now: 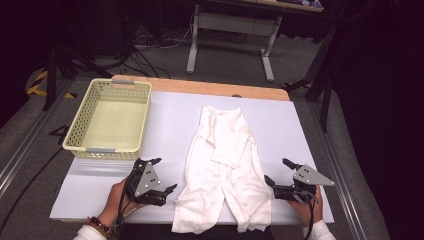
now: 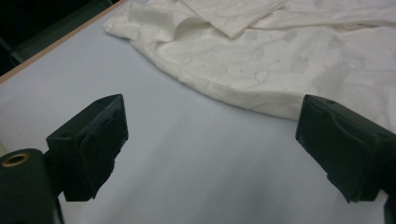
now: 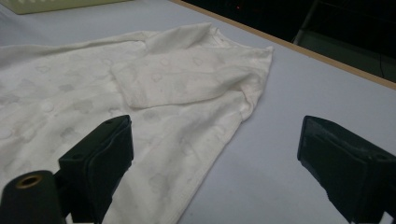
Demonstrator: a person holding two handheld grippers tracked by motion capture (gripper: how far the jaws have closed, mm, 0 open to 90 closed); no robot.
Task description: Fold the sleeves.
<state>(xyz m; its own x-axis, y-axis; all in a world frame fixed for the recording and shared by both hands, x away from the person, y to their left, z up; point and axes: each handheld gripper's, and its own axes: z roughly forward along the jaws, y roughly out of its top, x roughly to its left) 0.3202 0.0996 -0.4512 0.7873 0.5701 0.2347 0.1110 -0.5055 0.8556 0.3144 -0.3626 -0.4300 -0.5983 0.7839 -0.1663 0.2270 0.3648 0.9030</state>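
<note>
I found the white garment [image 1: 223,167] lying lengthwise at lower centre of the worktop [image 1: 300,130], between my wide-open, empty left tool [image 1: 161,176] and right tool [image 1: 278,173], the right nearer its hem.

Garment's [image 1: 222,170] near hem seemingly overhangs table edge.
</note>
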